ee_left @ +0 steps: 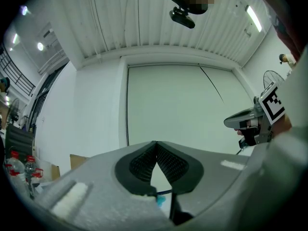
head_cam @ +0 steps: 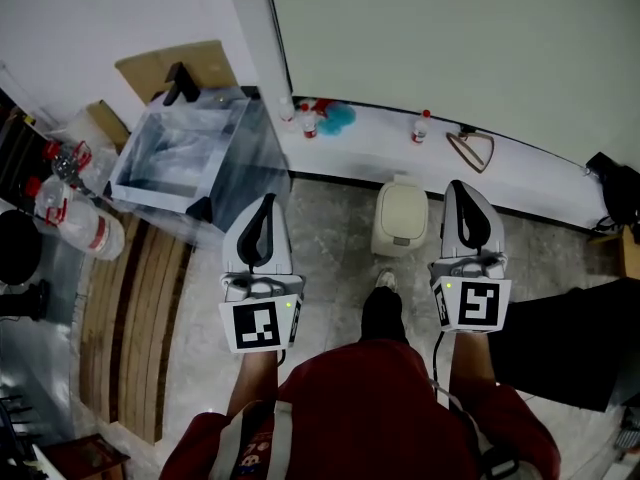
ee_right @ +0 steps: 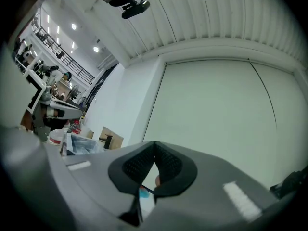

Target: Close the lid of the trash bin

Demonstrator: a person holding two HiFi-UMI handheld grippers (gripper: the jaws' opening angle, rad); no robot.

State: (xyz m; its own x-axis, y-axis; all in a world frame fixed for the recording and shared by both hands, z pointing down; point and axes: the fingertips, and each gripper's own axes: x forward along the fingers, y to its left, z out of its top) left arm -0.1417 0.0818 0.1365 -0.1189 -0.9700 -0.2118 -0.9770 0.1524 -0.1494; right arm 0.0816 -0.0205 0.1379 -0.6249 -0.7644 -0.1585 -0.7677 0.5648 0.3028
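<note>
Left tongs [ee_left: 156, 146] and right tongs [ee_right: 154, 146] pressed together, empty; trash bin [head_cam: 398, 240] ahead between them, lid [head_cam: 403, 206] apparently down.

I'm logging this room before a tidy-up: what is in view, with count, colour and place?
trash bin: one, cream, on the floor by the wall ledge
clear box: one, transparent, floor at left
cardboard: one, brown, behind the box
large bottles: at least two, clear with red caps, far left
small bottles: at least two, red-capped, on the ledge
hanger: one, wooden, on the ledge
planks: several, brown, floor at left
shoe: one, pale, near the bin
left tool: grey, shut
right tool: grey, shut
</note>
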